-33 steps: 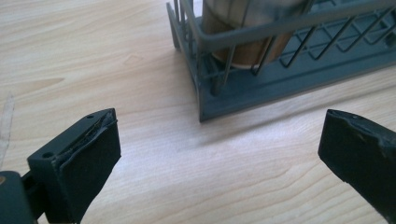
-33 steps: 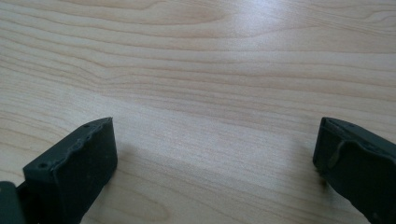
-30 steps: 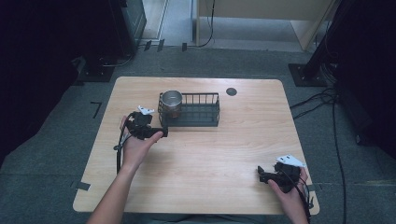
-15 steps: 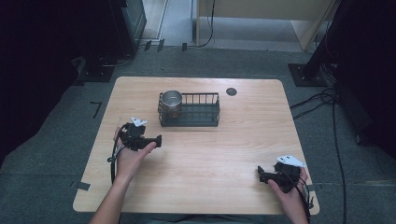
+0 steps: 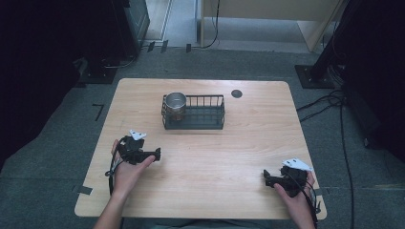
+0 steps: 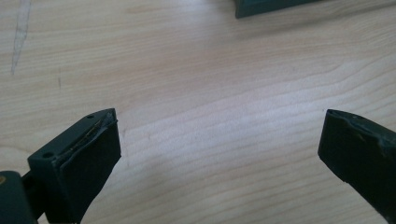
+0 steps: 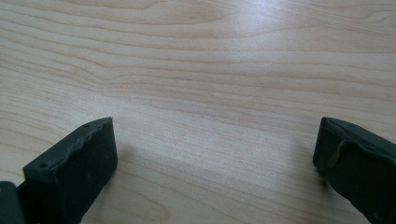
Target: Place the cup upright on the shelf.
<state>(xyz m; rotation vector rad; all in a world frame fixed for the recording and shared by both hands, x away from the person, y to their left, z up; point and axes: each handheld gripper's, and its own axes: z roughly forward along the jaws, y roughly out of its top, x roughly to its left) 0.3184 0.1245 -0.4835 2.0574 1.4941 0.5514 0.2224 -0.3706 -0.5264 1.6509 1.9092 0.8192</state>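
Now that the left hand-held gripper has drawn back empty and wide open, the shiny metal cup stands in the black wire basket; the right hand-held gripper rests open and empty on the wooden tabletop.

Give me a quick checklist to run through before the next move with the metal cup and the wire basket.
1. Metal cup upright inside the wire basket, at its left end: ok.
2. Left gripper open with nothing between its fingers: ok.
3. Right gripper open and holding nothing: ok.
4. Both grippers apart from the basket, over bare table: ok.
5. Basket standing flat, well inside the table's edges: ok.
6. Anything inside the cup: cannot tell.
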